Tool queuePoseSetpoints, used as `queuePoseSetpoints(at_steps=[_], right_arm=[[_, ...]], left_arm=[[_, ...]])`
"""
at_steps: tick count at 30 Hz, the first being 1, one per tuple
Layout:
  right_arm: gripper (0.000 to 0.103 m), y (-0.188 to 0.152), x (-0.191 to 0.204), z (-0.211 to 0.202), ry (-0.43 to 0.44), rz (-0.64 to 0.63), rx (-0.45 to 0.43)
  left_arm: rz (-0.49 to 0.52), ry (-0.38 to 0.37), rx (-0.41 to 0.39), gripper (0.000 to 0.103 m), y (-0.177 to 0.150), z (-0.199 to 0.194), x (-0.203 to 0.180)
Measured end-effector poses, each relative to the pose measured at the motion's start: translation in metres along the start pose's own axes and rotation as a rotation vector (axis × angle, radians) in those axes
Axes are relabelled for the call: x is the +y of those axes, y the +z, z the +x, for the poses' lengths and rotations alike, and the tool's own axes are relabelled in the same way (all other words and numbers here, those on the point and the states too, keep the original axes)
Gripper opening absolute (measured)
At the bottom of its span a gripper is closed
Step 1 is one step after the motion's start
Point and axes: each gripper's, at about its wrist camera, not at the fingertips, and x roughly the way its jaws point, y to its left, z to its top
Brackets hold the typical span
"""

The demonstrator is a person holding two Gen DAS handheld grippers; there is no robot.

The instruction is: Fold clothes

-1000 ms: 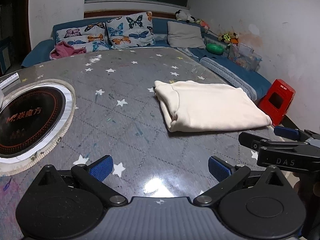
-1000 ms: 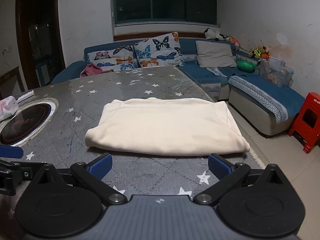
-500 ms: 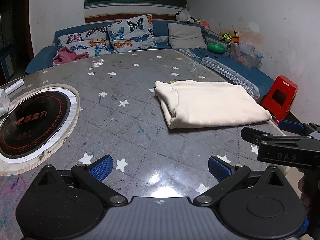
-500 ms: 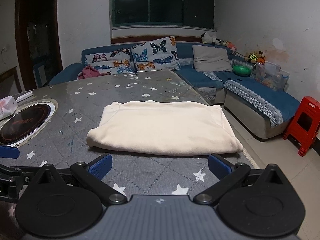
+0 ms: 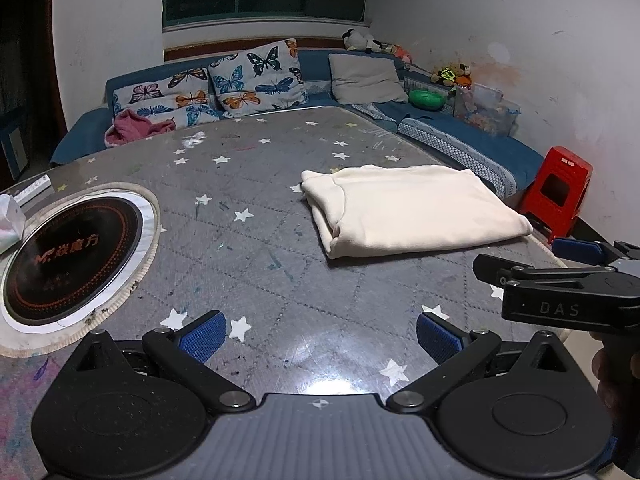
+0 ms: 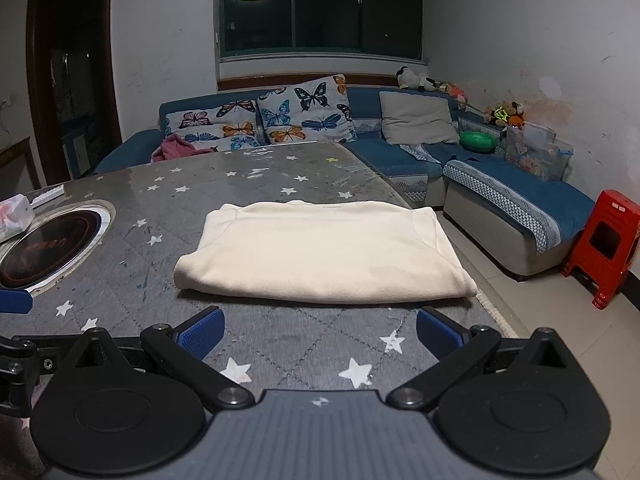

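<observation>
Lying folded on the star-patterned bench (image 6: 120,240) is the cream garment (image 6: 324,256), a flat rectangle by the bench's right-hand edge. Both sets of tongs hover empty and spread wide, well short of it. From the right tongs (image 6: 318,330) the garment sits dead ahead, its long axis running crosswise, near edge just beyond the blue pads. From the left tongs (image 5: 318,334) it lies farther off, ahead and to the right. The right hand looks better placed for any next fold.
</observation>
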Motion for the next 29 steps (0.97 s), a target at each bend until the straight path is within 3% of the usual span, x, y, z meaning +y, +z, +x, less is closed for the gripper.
queuePoseSetpoints(at_steps=[29], right_arm=[[0.103,-0.005,0.001,-0.008,-0.001,0.003,-0.009]], left_arm=[[0.051,0.021,-0.065,0.103,0.001,-0.020,-0.015]])
